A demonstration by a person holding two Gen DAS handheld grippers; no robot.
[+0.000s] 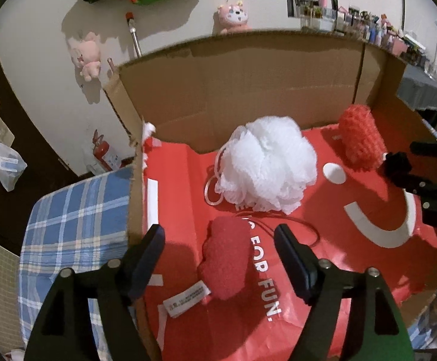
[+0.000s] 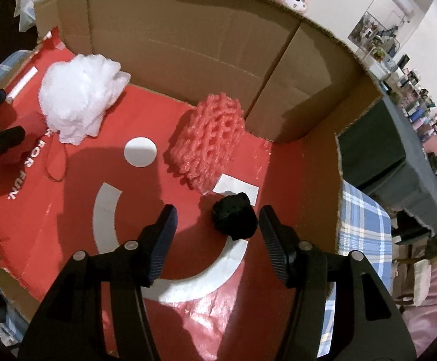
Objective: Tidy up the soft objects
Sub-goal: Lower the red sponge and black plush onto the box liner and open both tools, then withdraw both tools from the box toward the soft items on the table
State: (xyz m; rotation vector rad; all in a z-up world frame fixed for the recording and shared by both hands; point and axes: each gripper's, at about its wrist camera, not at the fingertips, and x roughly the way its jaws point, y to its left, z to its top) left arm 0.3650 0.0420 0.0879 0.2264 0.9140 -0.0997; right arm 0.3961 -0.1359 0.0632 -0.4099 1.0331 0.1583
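Observation:
An open cardboard box (image 1: 248, 69) (image 2: 188, 39) is floored with a flattened red bag (image 1: 339, 225) (image 2: 77, 210). On the bag lie a white mesh pouf (image 1: 266, 162) (image 2: 80, 99) and a coral knitted scrubber (image 1: 360, 138) (image 2: 209, 144). A red plush piece (image 1: 227, 258) with a white label lies between the fingers of my left gripper (image 1: 221, 237), which is open, with a gap on both sides. A small black fuzzy lump (image 2: 235, 219) sits between the fingers of my right gripper (image 2: 218, 219), close to the right one; that gripper is open too.
Blue plaid cloth (image 1: 77, 219) (image 2: 366, 225) lies under the box on both sides. Pink plush toys (image 1: 87, 57) hang on the wall behind. A grey-draped shelf (image 2: 399, 138) crowded with small items stands to the right, and a fire extinguisher (image 1: 102, 150) at the left.

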